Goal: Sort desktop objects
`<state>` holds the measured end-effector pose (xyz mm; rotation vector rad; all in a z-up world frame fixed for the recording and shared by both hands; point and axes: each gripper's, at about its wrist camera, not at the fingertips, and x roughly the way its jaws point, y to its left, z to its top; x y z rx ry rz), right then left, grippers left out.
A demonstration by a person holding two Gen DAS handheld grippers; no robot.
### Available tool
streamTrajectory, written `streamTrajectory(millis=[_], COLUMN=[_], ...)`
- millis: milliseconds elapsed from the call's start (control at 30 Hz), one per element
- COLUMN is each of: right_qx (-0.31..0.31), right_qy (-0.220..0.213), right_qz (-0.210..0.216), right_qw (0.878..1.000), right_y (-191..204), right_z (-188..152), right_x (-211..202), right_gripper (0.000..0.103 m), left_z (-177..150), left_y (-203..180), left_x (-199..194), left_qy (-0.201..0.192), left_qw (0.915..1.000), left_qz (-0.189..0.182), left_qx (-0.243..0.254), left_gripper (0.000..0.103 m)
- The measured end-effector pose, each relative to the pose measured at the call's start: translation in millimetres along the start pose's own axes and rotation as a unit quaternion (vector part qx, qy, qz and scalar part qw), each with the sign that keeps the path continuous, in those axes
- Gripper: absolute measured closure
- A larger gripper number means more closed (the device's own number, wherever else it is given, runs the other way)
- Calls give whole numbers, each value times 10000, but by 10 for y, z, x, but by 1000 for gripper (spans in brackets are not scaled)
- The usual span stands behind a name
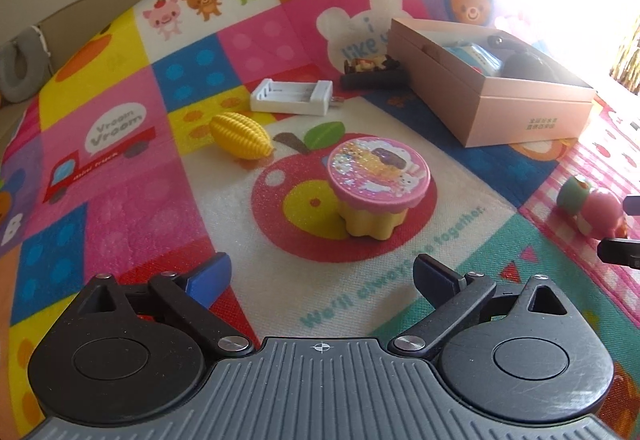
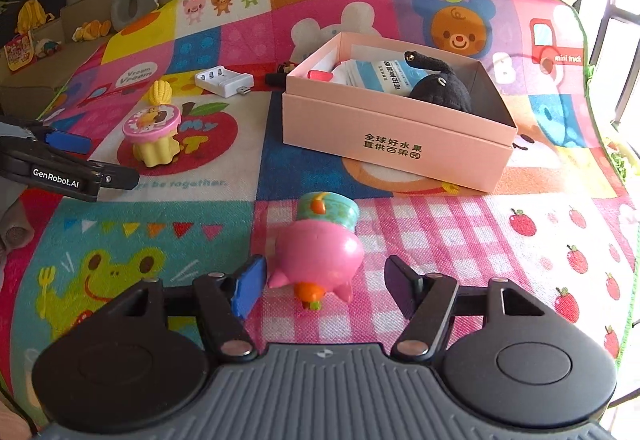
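Between the spread fingers of the right gripper (image 2: 322, 290) lies a pink pig toy (image 2: 318, 254) on its side, on the checked patch of the patterned mat (image 2: 460, 240); neither finger clearly touches it. Farther off, the left gripper (image 1: 320, 280) hangs with its fingers apart, gripping nothing, facing a pink-lidded yellow cup toy (image 1: 378, 186) on the apple print. Beyond sit a yellow corn toy (image 1: 240, 136), a white battery charger (image 1: 294, 96) and an open pink box (image 2: 394, 138) holding a black plush (image 2: 438, 86).
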<state>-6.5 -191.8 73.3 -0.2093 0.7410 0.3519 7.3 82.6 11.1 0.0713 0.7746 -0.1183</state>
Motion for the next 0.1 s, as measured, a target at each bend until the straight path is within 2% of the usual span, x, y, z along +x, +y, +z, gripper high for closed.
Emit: streamTrajectory(millis=[100], right_qx=[39], right_qy=[12], right_qz=[-163], right_qw=[9999], right_y=[-61], right_z=[-46], right_x=[-19], right_gripper=[30], left_z=[-34], left_y=[-68], left_x=[-36], left_qy=[-45], left_qw=[9999], left_qz=[-120], left_qx=[-52], left_gripper=[2])
